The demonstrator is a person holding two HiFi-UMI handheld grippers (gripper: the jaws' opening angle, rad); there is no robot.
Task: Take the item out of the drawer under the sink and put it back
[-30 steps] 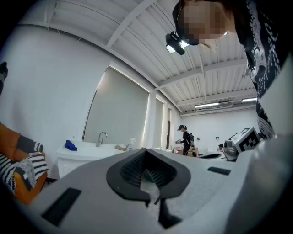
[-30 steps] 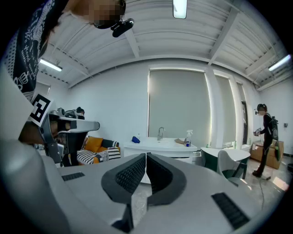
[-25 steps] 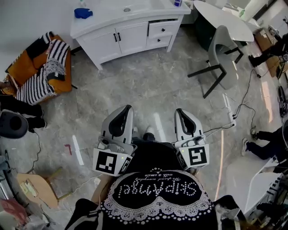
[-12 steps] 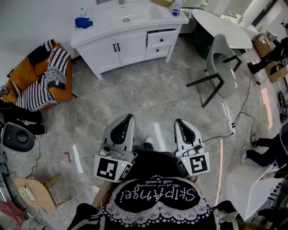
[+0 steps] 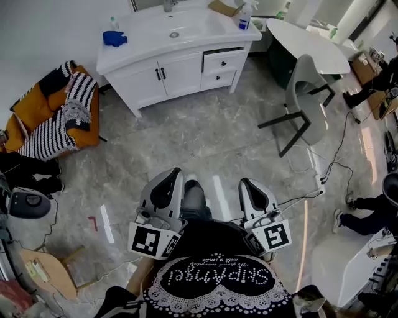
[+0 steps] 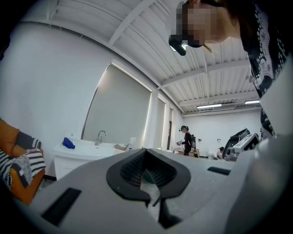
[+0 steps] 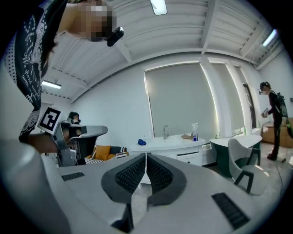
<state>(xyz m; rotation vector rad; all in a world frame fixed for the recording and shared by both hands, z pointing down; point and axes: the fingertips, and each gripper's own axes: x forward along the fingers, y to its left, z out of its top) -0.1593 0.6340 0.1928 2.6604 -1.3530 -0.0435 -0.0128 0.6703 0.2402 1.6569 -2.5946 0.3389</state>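
Note:
The white sink cabinet (image 5: 174,59) stands at the far side of the floor, well ahead of me. Its two small drawers (image 5: 222,67) are on its right side; the upper one shows a dark gap along its top. What lies inside is hidden. My left gripper (image 5: 176,174) and right gripper (image 5: 244,184) are held close to my body, side by side, pointing level toward the cabinet. Both are shut with nothing between the jaws. The cabinet (image 6: 75,157) shows far off in the left gripper view beyond the left gripper (image 6: 146,151), and likewise the cabinet (image 7: 171,148) beyond the right gripper (image 7: 146,155).
A blue cloth (image 5: 115,38) and a spray bottle (image 5: 244,13) sit on the countertop. An orange seat with striped blankets (image 5: 59,109) is at left. A grey chair (image 5: 308,81) and white table (image 5: 308,34) stand at right, with cables (image 5: 326,158) on the floor. A person's legs (image 5: 367,202) are at the right edge.
The cabinet has slid lower in the head view as I stepped toward it. Both grippers stay held before my body, still shut.

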